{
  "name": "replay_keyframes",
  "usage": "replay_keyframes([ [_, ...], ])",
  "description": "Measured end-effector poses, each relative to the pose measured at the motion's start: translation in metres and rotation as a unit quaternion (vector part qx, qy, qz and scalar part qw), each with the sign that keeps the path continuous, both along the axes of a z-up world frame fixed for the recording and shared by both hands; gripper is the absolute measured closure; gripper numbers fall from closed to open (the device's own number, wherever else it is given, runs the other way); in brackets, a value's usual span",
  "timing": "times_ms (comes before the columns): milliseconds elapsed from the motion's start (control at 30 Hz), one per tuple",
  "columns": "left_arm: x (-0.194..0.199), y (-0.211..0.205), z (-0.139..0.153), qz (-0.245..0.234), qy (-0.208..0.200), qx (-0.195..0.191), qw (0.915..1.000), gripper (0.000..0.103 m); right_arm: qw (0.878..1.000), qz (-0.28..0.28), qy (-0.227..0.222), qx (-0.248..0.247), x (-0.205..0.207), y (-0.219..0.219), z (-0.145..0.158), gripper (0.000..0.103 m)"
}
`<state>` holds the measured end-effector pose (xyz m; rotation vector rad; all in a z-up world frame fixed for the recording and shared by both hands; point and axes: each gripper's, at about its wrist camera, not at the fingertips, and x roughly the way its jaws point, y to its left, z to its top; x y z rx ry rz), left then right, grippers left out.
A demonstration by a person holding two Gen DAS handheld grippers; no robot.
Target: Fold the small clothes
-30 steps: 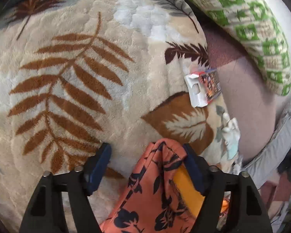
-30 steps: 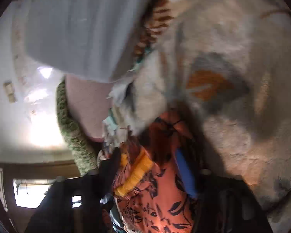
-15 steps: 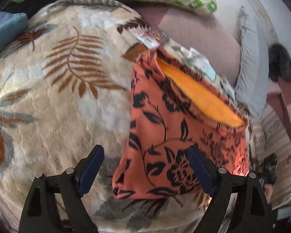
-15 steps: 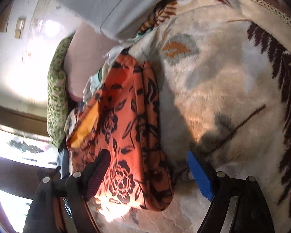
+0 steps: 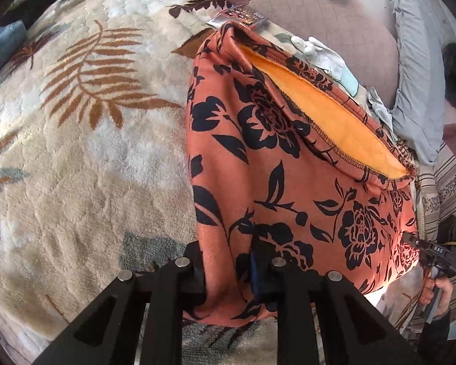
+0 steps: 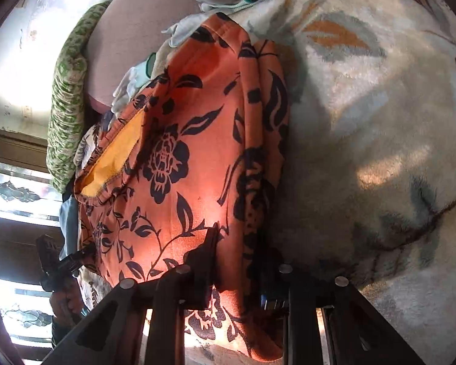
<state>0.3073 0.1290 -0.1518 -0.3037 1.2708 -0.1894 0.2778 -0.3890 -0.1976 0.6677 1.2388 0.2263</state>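
Note:
An orange garment with black flowers (image 5: 276, 164) and a yellow lining lies spread on a beige leaf-pattern blanket (image 5: 85, 158). My left gripper (image 5: 228, 270) is shut on its near left corner. In the right wrist view the same garment (image 6: 185, 158) runs away from me, and my right gripper (image 6: 237, 270) is shut on its near edge. The right gripper also shows at the far right of the left wrist view (image 5: 434, 255), at the garment's other corner.
Past the garment lie a small printed packet (image 5: 243, 18), pale small clothes (image 5: 322, 54), a grey pillow (image 5: 416, 70) and a pinkish mattress (image 5: 319, 12). A green patterned pillow (image 6: 68, 97) stands by the window. The blanket spreads wide to the left.
Both grippers were open half a second ago and have closed on the garment's near corners. The garment has been spread out flat from a bunched heap.

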Motion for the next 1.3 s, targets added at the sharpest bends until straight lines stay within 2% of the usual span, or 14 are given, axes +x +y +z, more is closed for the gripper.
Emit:
replay_keyframes([
  [167,-0.024,0.000,0.063,0.001,-0.047,-0.008,0.9989,0.085,0.999,0.020,-0.037,-0.006,-0.002,0.005,0.057,0.085],
  [300,-0.074,0.009,0.104,-0.003,-0.076,-0.018,0.9970,0.085,0.997,0.044,-0.061,-0.024,-0.023,0.013,0.107,0.086],
  [433,-0.150,0.025,0.098,0.009,-0.070,-0.047,0.9964,0.084,0.995,0.064,-0.073,-0.022,-0.080,0.015,0.135,0.086],
  [533,-0.201,0.029,0.043,0.010,-0.016,-0.046,0.9988,0.077,0.996,0.073,-0.051,-0.020,-0.138,0.011,0.117,0.085],
  [600,-0.222,0.036,-0.001,0.022,0.038,-0.018,0.9989,0.067,0.998,0.060,-0.010,-0.001,-0.172,0.004,0.076,0.081],
  [633,-0.228,0.042,-0.012,0.024,0.031,-0.025,0.9989,0.065,0.999,0.051,0.018,0.000,-0.183,0.001,0.050,0.080],
  [700,-0.233,0.055,-0.007,0.040,0.015,-0.059,0.9974,0.061,0.997,0.007,0.070,-0.010,-0.199,-0.010,0.009,0.073],
  [733,-0.233,0.060,0.001,0.056,0.017,-0.051,0.9970,0.058,0.999,-0.014,0.049,0.019,-0.205,-0.016,0.007,0.073],
  [800,-0.233,0.066,0.030,0.075,-0.031,-0.020,0.9965,0.049,0.998,-0.051,0.033,0.023,-0.209,-0.027,0.023,0.072],
  [867,-0.236,0.063,0.058,0.070,-0.085,-0.003,0.9939,0.042,0.998,-0.057,-0.024,-0.001,-0.210,-0.026,0.059,0.072],
  [967,-0.241,0.039,0.077,0.036,-0.129,-0.021,0.9907,0.037,0.997,-0.010,-0.080,-0.005,-0.202,0.000,0.104,0.063],
  [1033,-0.241,0.012,0.075,-0.007,-0.135,-0.021,0.9906,0.037,0.995,0.049,-0.080,0.024,-0.188,0.036,0.109,0.030],
  [1167,-0.239,-0.034,0.054,-0.063,-0.136,0.008,0.9886,0.037,0.983,0.158,-0.054,0.073,-0.157,0.124,0.090,0.031],
  [1300,-0.227,-0.042,0.023,-0.059,-0.097,0.008,0.9935,0.037,0.969,0.219,-0.004,0.117,-0.122,0.193,0.046,0.031],
])
